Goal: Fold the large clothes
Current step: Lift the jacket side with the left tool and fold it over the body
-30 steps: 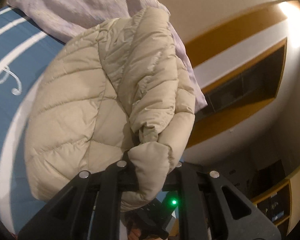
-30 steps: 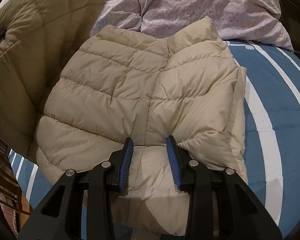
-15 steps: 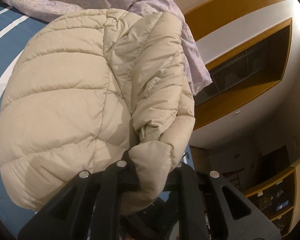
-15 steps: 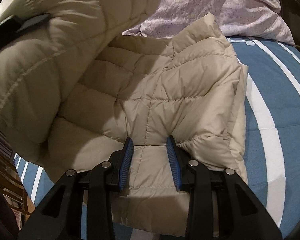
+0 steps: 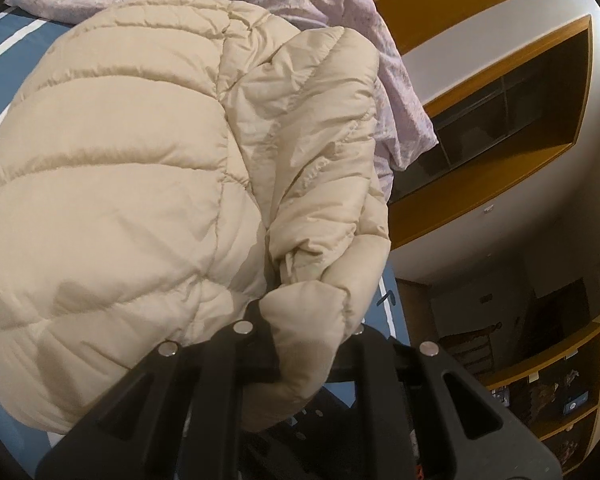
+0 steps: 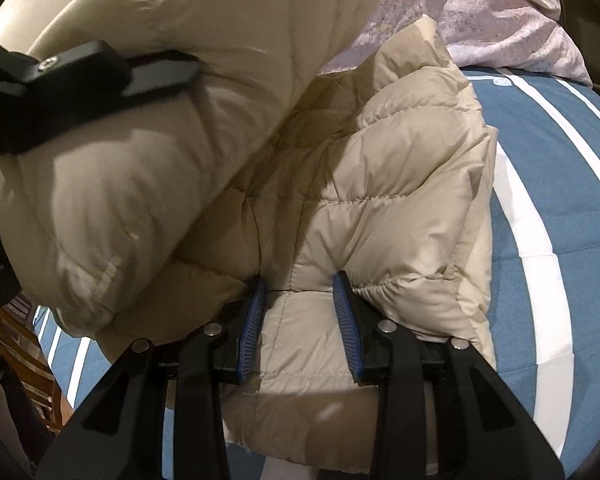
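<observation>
A beige quilted puffer jacket lies on a blue bedcover with white stripes. My left gripper is shut on a bunched fold of the jacket, and the cloth hides its fingertips. That lifted flap hangs over the left part of the flat jacket; the right wrist view shows the left gripper at the upper left. My right gripper rests low on the jacket's near part. Its blue pads pinch a ridge of cloth between them.
A crumpled lilac duvet lies at the far end of the bed. Wooden wall shelving and a lower shelf unit stand beyond the bed's side. A wooden chair is by the bed's left edge.
The left gripper has carried the lifted flap lower and further across, so it now covers more of the flat jacket in the right wrist view. The right gripper has stayed put.
</observation>
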### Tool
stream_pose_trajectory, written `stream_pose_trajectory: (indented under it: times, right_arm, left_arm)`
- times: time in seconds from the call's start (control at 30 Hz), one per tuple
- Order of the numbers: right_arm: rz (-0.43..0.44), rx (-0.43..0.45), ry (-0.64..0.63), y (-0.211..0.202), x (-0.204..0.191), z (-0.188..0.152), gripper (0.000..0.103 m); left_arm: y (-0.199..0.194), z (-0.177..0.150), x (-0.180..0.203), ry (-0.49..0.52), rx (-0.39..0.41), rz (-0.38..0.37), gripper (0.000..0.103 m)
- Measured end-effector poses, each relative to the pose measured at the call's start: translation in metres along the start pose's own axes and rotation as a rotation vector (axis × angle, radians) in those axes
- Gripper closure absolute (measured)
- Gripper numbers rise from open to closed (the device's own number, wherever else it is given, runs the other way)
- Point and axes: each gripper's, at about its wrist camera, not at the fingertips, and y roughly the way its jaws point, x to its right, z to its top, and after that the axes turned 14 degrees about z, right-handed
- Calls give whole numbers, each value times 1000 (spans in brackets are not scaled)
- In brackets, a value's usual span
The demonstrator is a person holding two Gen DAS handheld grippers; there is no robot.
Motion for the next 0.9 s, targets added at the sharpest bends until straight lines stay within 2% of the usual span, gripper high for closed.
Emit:
stream_pose_trajectory:
  times: [0.47,0.9]
  right_arm:
    - [60,33,58,-5,15,2,66]
    - [106,81,160,-31,35,-7,68]
  left_arm:
    - [25,5,15,20,-51,5,90]
    - [36,9,20,55,-108,22,89]
